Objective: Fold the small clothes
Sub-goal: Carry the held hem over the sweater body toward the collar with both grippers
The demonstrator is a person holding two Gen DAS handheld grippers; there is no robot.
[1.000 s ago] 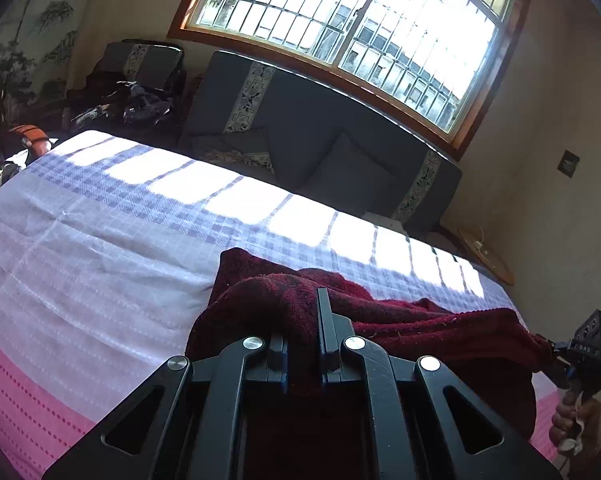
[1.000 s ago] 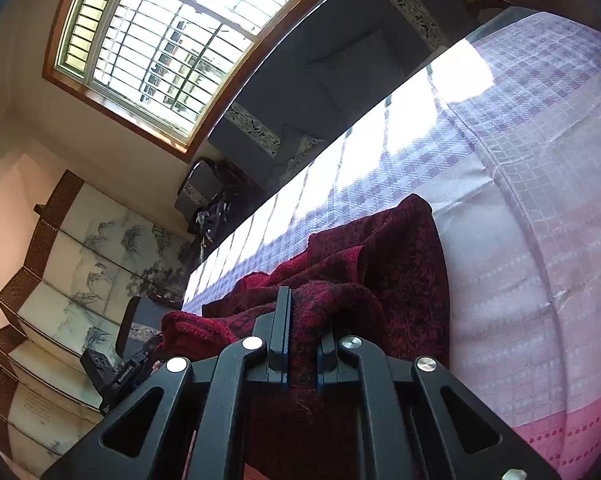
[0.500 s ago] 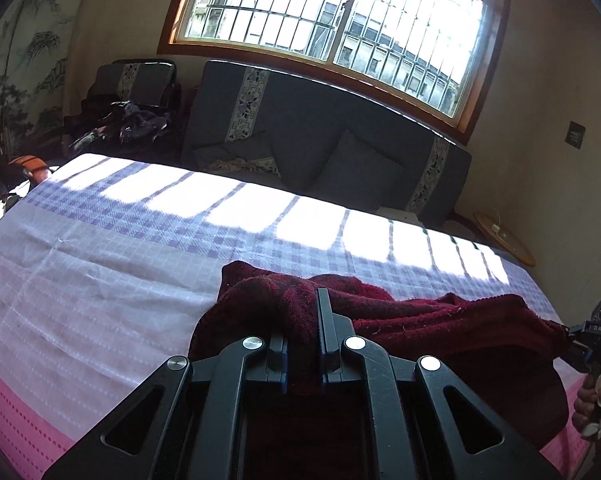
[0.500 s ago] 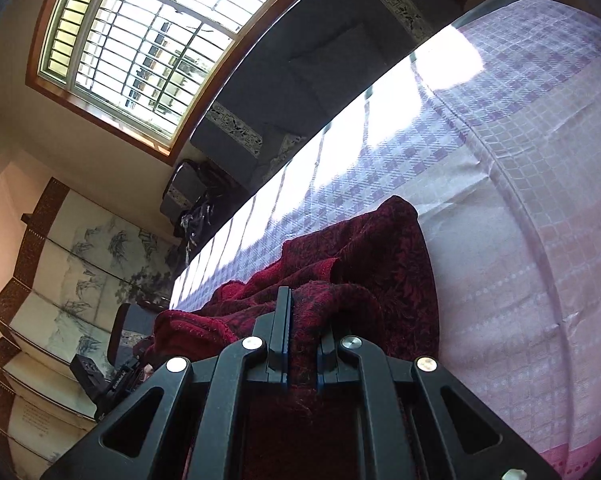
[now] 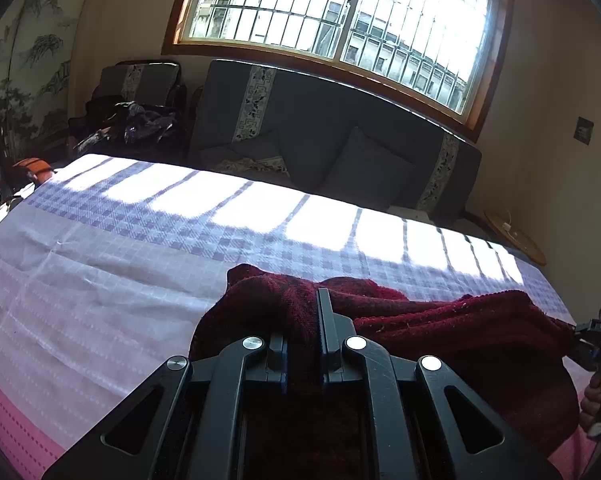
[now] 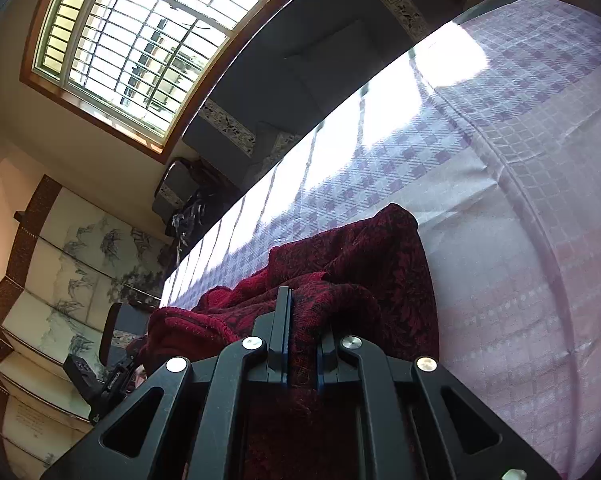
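Observation:
A dark red knitted garment [image 5: 440, 328] is held stretched between both grippers above the checked bedspread [image 5: 140, 264]. My left gripper [image 5: 302, 320] is shut on one bunched edge of it. My right gripper [image 6: 302, 320] is shut on the other edge; the garment [image 6: 360, 264] drapes ahead of it with its far end on the bedspread [image 6: 500, 184]. The right gripper also shows at the right edge of the left wrist view [image 5: 596, 332], and the left gripper shows at the lower left of the right wrist view [image 6: 100, 380].
A grey sofa with cushions [image 5: 340, 152] stands past the bed under a barred window [image 5: 340, 12]. A chair piled with clothes [image 5: 132, 124] is at the back left. A painted folding screen [image 6: 40, 300] stands beside the bed. A small round table [image 5: 516, 236] is at the back right.
Both grippers have stayed shut on the garment. The left wrist view has levelled and tipped upward. The garment now hangs a little more spread between the grippers.

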